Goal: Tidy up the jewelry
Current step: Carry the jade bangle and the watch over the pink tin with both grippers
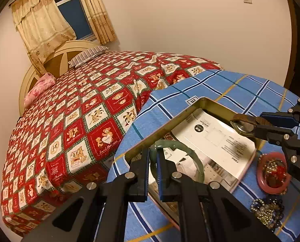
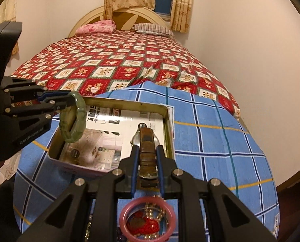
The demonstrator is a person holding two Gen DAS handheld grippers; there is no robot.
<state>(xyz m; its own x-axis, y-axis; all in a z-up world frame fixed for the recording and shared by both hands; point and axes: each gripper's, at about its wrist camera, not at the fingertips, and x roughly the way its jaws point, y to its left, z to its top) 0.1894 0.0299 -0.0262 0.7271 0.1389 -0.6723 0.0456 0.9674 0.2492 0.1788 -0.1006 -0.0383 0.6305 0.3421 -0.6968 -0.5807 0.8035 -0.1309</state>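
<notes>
My left gripper (image 1: 153,159) is shut on a pale green jade bangle (image 1: 198,157), which hangs over the near left part of an open metal tin (image 1: 168,125). The same bangle (image 2: 74,119) shows in the right wrist view, pinched by the left gripper (image 2: 69,100). My right gripper (image 2: 147,151) is shut on the brown strap of a wristwatch (image 2: 146,141), its round face over the tin (image 2: 168,129); the watch (image 1: 243,126) is above the tin's far right corner. A pink bangle (image 2: 148,217) lies nearer, with a red charm and beads inside.
The tin, lined with printed paper, sits on a blue plaid cloth (image 2: 220,151) at the foot of a bed with a red teddy-bear quilt (image 1: 79,111). A heap of beaded bracelets (image 1: 267,211) lies at the right. Walls, curtains and a headboard stand beyond.
</notes>
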